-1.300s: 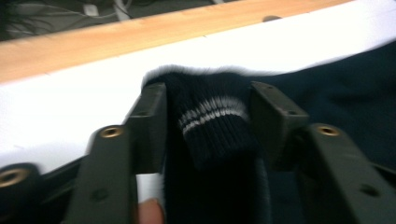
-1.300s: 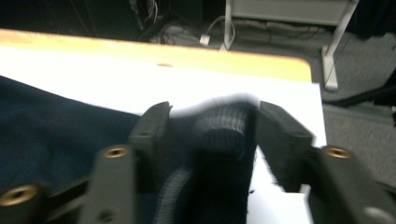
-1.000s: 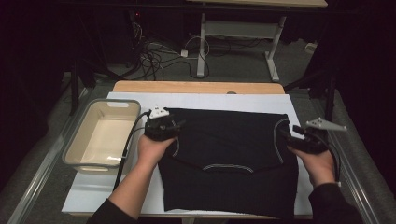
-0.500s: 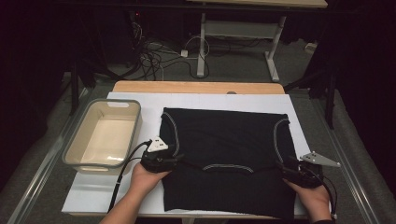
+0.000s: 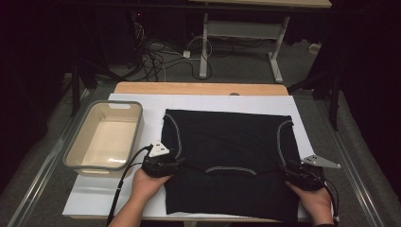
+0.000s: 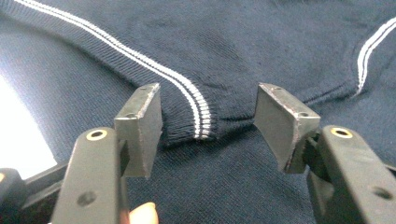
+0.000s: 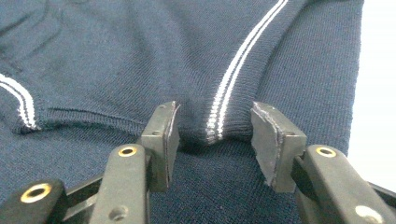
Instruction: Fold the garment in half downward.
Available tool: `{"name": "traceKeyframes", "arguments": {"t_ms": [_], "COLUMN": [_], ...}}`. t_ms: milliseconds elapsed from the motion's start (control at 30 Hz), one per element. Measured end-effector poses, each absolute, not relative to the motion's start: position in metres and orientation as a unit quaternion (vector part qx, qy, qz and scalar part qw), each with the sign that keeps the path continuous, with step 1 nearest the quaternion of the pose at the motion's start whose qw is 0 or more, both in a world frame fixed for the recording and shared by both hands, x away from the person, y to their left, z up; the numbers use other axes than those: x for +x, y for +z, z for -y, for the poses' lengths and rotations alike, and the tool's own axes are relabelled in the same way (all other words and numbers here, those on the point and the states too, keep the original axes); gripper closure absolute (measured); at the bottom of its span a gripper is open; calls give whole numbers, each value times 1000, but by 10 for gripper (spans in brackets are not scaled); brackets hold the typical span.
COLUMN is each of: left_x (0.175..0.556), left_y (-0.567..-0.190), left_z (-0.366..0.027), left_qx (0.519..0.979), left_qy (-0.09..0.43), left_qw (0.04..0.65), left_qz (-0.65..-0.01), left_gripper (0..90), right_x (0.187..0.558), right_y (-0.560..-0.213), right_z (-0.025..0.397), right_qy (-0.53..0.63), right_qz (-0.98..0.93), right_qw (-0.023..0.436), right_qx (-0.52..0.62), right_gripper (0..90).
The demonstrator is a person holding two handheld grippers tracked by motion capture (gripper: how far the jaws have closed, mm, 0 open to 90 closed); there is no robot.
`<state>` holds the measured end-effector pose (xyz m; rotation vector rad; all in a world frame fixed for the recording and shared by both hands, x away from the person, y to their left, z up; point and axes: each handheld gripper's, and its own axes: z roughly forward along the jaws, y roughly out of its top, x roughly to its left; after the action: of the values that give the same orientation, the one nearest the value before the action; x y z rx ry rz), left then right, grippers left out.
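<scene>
A dark navy knit garment [image 5: 227,156] with white striped trim lies folded on the white board [image 5: 94,198]; its upper part is laid over the lower part. My left gripper [image 5: 177,164] rests at the folded layer's left corner, jaws open around the ribbed, white-striped edge [image 6: 198,116]. At the right corner my right gripper [image 5: 288,171] stands open too, its jaws on either side of another striped trim end [image 7: 217,123]. In both gripper views the pads [image 6: 142,126] [image 7: 275,140] stand apart from the cloth between them.
A beige tub [image 5: 106,137] with a grey rim stands empty left of the garment. The wooden table edge [image 5: 198,88] lies beyond the board, with cables and desk legs on the floor behind. Bare board shows at the front left.
Both hands have pulled toward the near side, carrying the garment's far edge over its lower part. The jaws that were at the far corners now stand open at mid-garment.
</scene>
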<state>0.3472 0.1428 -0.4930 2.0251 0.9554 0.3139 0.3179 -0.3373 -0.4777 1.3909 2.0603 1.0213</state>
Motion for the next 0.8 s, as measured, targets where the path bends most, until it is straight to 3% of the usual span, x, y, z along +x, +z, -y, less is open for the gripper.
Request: {"name": "traceKeyframes", "arguments": {"t_ms": [233, 467, 800], "left_x": [352, 352, 349], "left_y": [-494, -494, -494], "left_z": [-137, -136, -133], "left_qx": [824, 825, 833], "left_qy": [118, 121, 134], "left_qw": [392, 388, 380], "left_qz": [-392, -393, -380], "left_gripper": [419, 438, 635], "right_x": [315, 317, 317], "right_y": [-478, -478, -478], "right_z": [334, 334, 330], "right_qy": [363, 359, 349], "right_qz": [-746, -749, -764], "right_qw": [249, 237, 239], "right_qx": [499, 503, 487], "right_gripper": [570, 587, 711]}}
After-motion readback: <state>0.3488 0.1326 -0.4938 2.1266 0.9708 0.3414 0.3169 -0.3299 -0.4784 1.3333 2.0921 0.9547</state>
